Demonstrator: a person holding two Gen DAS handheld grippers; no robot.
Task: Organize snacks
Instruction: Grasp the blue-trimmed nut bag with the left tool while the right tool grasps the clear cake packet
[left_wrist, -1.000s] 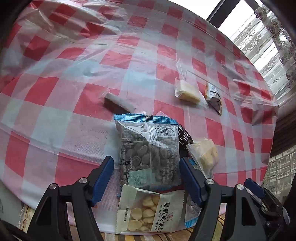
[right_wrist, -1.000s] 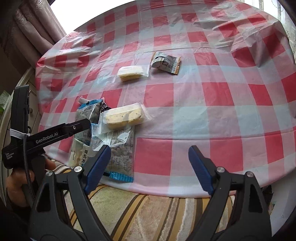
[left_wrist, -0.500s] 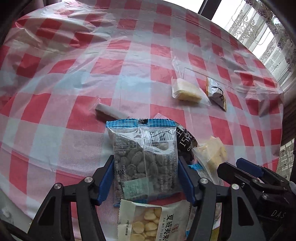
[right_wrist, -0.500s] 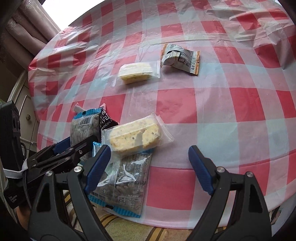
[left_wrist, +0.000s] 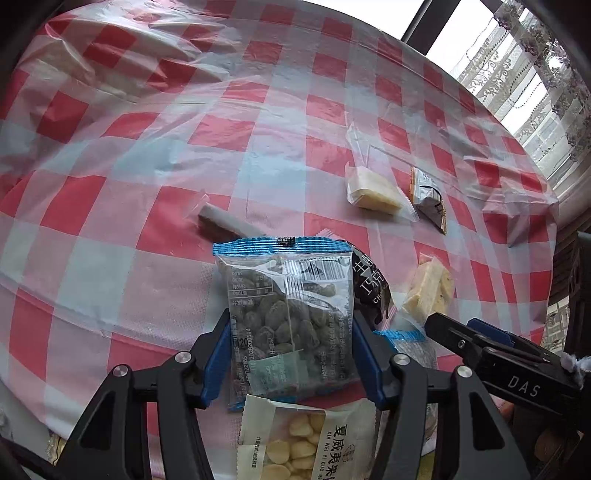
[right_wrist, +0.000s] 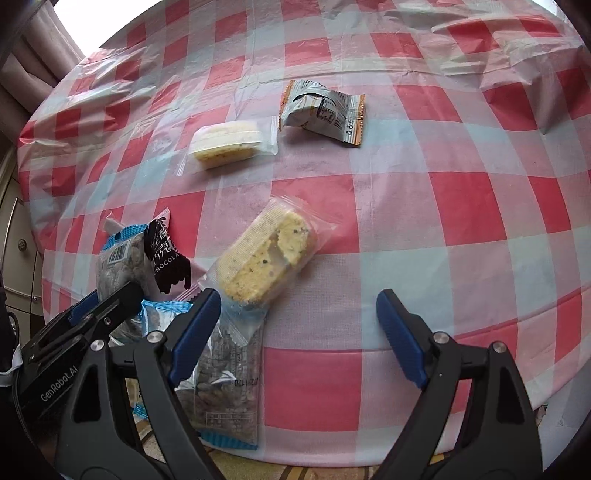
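Note:
My left gripper (left_wrist: 291, 332) is closing on a clear packet of dark nuts with a blue top edge (left_wrist: 291, 302), and both blue pads touch its sides. Under it lies a white packet of pale nuts (left_wrist: 306, 439), with a black chocolate packet (left_wrist: 369, 291) to its right. My right gripper (right_wrist: 299, 299) stands open above the table's near edge, holding nothing. A crumbly cake in a clear wrapper (right_wrist: 266, 258) lies just ahead of its left finger, resting on a second blue-edged nut packet (right_wrist: 225, 387).
On the red and white checked tablecloth (right_wrist: 443, 206), farther out, lie a pale cake in clear wrap (right_wrist: 227, 142) and a silver and orange packet (right_wrist: 323, 112). A grey stick packet (left_wrist: 225, 221) lies beyond the nut packet. The table edge is close below both grippers.
The left jaws have closed from well clear of the dark nut packet onto its sides. The right gripper has moved in over the table toward the crumbly cake, still wide open.

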